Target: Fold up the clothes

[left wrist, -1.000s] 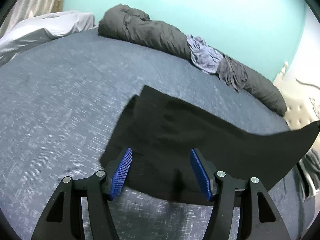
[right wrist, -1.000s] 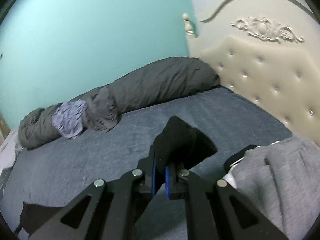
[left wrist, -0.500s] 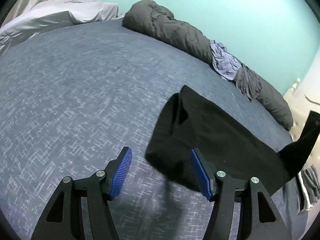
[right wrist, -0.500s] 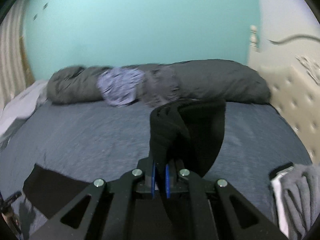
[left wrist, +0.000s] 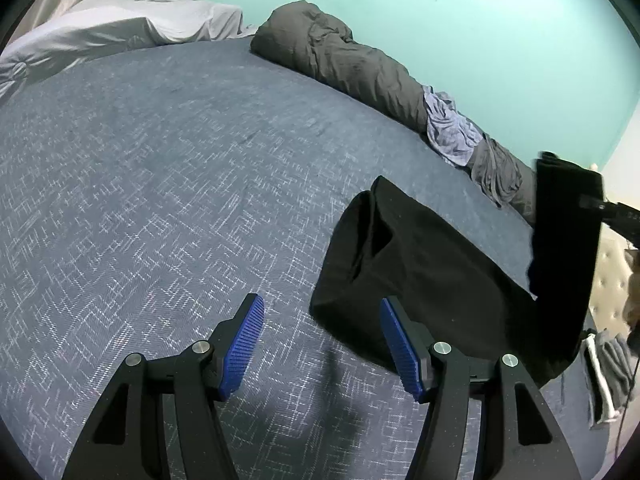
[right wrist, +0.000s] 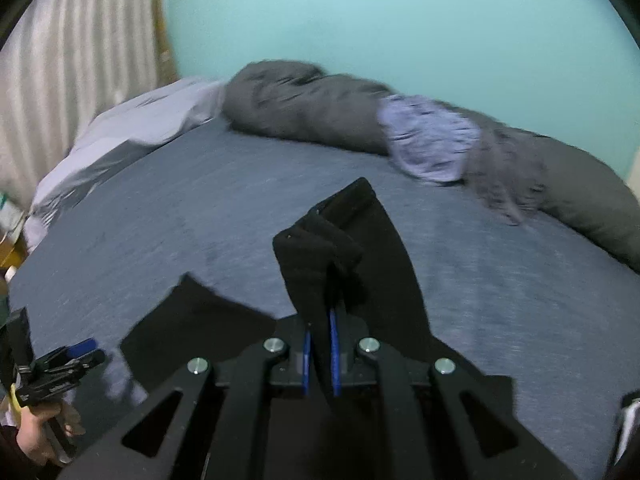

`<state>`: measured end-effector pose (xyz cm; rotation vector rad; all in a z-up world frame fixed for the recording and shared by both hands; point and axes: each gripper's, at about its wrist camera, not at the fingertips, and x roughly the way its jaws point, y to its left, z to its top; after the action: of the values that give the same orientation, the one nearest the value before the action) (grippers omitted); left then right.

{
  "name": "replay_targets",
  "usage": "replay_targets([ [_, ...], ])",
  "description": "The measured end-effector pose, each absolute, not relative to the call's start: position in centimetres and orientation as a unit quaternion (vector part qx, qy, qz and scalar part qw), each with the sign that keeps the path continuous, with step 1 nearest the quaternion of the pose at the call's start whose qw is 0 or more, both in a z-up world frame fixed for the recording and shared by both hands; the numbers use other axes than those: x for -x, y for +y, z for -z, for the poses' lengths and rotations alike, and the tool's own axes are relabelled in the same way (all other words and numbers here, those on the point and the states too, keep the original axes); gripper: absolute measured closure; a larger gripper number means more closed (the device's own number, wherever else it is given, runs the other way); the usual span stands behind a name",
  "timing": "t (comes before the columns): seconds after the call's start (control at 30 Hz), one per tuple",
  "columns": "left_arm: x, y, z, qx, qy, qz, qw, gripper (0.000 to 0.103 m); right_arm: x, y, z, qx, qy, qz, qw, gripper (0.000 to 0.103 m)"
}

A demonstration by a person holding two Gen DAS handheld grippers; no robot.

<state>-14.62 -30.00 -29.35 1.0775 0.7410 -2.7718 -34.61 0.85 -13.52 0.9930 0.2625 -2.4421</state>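
Over the bed (left wrist: 160, 184), my right gripper (right wrist: 320, 354) clamps the black garment's (left wrist: 432, 280) lifted edge; left gripper (left wrist: 320, 344) gapes empty, wide bedding alongside.

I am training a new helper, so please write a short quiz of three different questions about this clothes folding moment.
1. True or false: the left gripper is clamped on the black garment.
2. Which gripper holds the garment's lifted end? A) left B) right C) neither
3. Fill in: the garment's lower part lies on the blue-grey ____.

Key: 1 false, its jaws stand open with only bed between them; 2 B, shut on the cloth; 3 bed.
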Motion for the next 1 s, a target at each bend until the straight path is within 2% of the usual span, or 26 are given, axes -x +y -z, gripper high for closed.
replay_targets([
  [0.13, 14.4, -30.4, 29.4, -0.350, 0.249, 0.902, 0.037, 0.038, 33.9, -4.3, 15.9, -0.372, 0.125, 0.878, 0.273, 0.096],
  [0.3, 14.4, -30.8, 29.4, -0.349, 0.256, 0.901, 0.037, 0.038, 33.2, -8.3, 19.0, -0.393, 0.121, 0.863, 0.294, 0.096],
  [0.43, 14.5, -30.7, 29.5, -0.351, 0.258, 0.899, 0.034, 0.038, 32.9, -9.7, 20.9, -0.410, 0.098, 0.857, 0.298, 0.096],
  [0.53, 14.5, -30.6, 29.5, -0.351, 0.259, 0.899, 0.034, 0.038, 32.0, -10.9, 22.3, -0.417, 0.110, 0.850, 0.303, 0.096],
  [0.73, 14.5, -30.5, 29.6, -0.353, 0.259, 0.898, 0.034, 0.038, 31.5, -11.7, 26.0, -0.460, 0.086, 0.827, 0.310, 0.091],
  [0.83, 14.6, -30.3, 29.6, -0.355, 0.257, 0.898, 0.034, 0.038, 30.9, -11.4, 26.0, -0.463, 0.076, 0.825, 0.316, 0.083],
  [0.87, 14.6, -30.3, 29.7, -0.356, 0.257, 0.898, 0.034, 0.038, 30.8, -11.1, 25.6, -0.461, 0.071, 0.826, 0.318, 0.072],
  [0.9, 14.7, -30.3, 29.7, -0.357, 0.257, 0.897, 0.034, 0.038, 30.6, -10.7, 25.3, -0.455, 0.064, 0.829, 0.318, 0.056],
  [0.93, 14.8, -30.2, 29.7, -0.357, 0.257, 0.897, 0.034, 0.038, 30.4, -10.3, 24.9, -0.449, 0.056, 0.833, 0.319, 0.052],
  [1.0, 14.7, -30.1, 29.6, -0.357, 0.257, 0.898, 0.033, 0.038, 29.9, -9.4, 23.6, -0.431, 0.040, 0.838, 0.333, 0.052],
])
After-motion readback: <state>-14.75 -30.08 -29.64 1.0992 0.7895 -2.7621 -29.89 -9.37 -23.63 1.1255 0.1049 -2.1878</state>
